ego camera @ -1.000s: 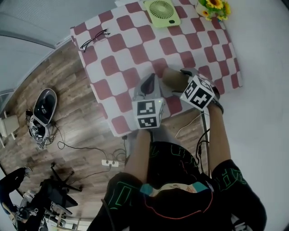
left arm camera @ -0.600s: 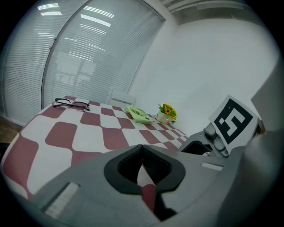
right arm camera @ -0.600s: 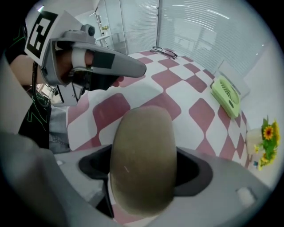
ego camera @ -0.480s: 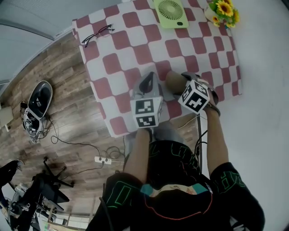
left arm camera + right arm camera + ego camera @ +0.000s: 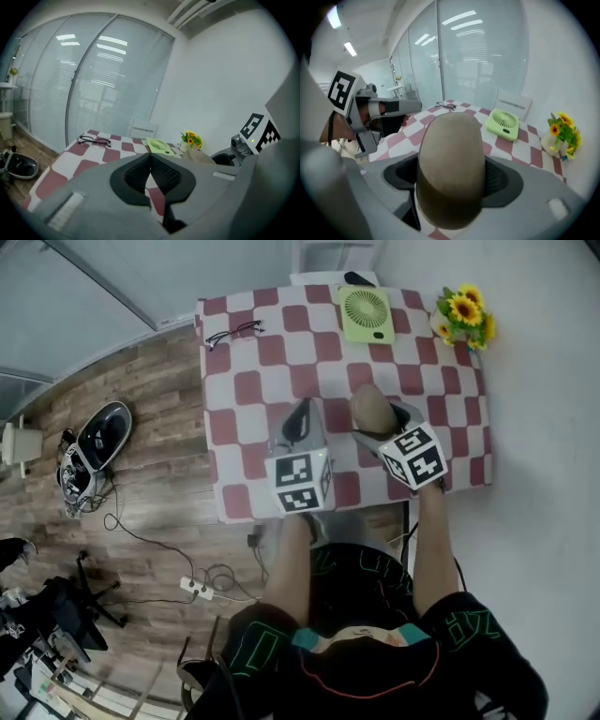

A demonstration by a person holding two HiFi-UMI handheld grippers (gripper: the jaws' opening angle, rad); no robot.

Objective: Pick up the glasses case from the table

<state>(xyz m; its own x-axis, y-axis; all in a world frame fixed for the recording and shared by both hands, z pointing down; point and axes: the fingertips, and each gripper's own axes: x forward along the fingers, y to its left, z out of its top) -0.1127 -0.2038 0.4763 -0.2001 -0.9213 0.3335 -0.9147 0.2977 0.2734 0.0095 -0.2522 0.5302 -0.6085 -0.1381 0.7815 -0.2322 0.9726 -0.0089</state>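
The tan glasses case (image 5: pixel 450 168) sits clamped between the jaws of my right gripper (image 5: pixel 451 176), held above the red-and-white checked table (image 5: pixel 244 427). In the head view the glasses case (image 5: pixel 372 410) sticks out beyond my right gripper (image 5: pixel 375 427), over the table's near half. My left gripper (image 5: pixel 302 423) hovers just left of it, jaws pressed together with nothing between them. Seen from the left gripper view, that left gripper (image 5: pixel 150 171) is shut and the case (image 5: pixel 200 156) shows at the right.
A pair of black glasses (image 5: pixel 232 333) lies at the table's far left corner. A green fan (image 5: pixel 366 313) and a pot of sunflowers (image 5: pixel 464 315) stand along the far edge. Wooden floor with cables and a robot vacuum (image 5: pixel 98 442) lies left of the table.
The head view has swung so the whole table now shows. Both grippers stay close together, the right one still holding the case slightly higher over the table.
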